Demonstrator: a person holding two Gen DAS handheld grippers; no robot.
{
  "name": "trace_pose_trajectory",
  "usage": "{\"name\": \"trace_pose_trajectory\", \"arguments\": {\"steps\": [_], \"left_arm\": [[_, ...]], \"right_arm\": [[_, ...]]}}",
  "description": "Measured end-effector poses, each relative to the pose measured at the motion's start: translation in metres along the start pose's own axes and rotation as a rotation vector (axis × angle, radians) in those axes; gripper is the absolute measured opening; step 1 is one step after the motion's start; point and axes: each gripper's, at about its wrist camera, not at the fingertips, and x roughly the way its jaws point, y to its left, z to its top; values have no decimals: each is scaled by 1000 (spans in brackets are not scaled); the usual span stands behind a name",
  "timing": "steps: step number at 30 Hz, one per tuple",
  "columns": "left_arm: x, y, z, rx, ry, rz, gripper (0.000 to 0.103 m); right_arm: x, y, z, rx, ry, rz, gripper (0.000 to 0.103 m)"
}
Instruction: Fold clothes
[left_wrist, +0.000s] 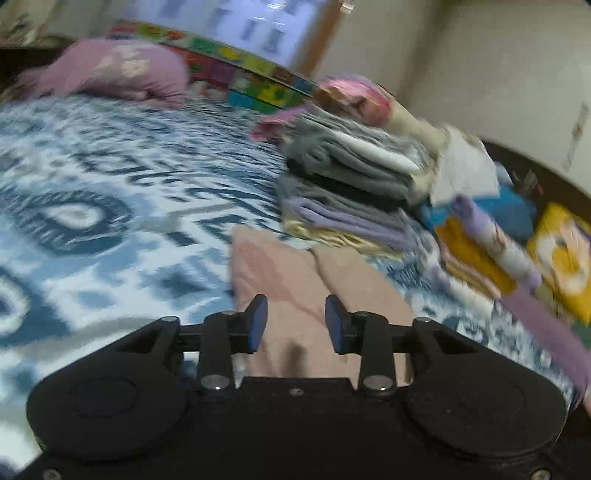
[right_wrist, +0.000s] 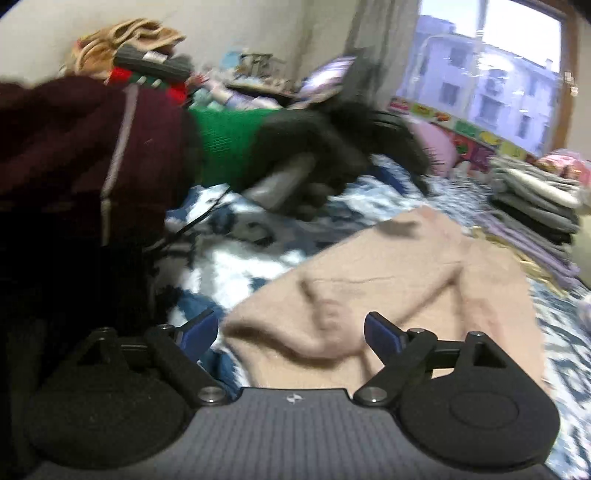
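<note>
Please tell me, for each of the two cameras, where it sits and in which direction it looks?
Left wrist: on the left tongs, open, looking forward and down over the beige knitted garment on the blue-and-white patterned bedspread, toward the stack of folded grey and lilac clothes.
Right wrist: on the right tongs, open over the same garment, facing the window; a gloved hand in a green sleeve shows.
Shared: garment, bedspread, stack.
</note>
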Motion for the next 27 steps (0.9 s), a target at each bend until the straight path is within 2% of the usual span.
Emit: {"name": "trace_pose_trajectory", "arguments": {"steps": [3, 7, 11, 14, 19, 23, 27], "left_arm": [[-13, 13, -10, -144, 39, 24, 45], [-29, 12, -31, -263, 96, 29, 47], [-48, 8, -54, -345, 149, 14, 53], [-64, 6, -74, -397, 197, 1, 54], [-87, 0, -102, -502, 251, -40, 54], [-97, -13, -120, -514, 291, -54, 54], [-105, -26, -133, -508, 315, -52, 54]], "right_arm": [[-22, -37, 1, 145, -41, -76, 85], [-37, -108, -18, 503, -49, -176, 85], [-51, -173, -62, 938, -48, -207, 85], [-53, -196, -92, 1136, -37, -162, 85], [-50, -206, -109, 1259, -50, -63, 86], [-46, -200, -111, 1284, -25, 27, 86], [-47, -189, -106, 1283, -4, 83, 86]]}}
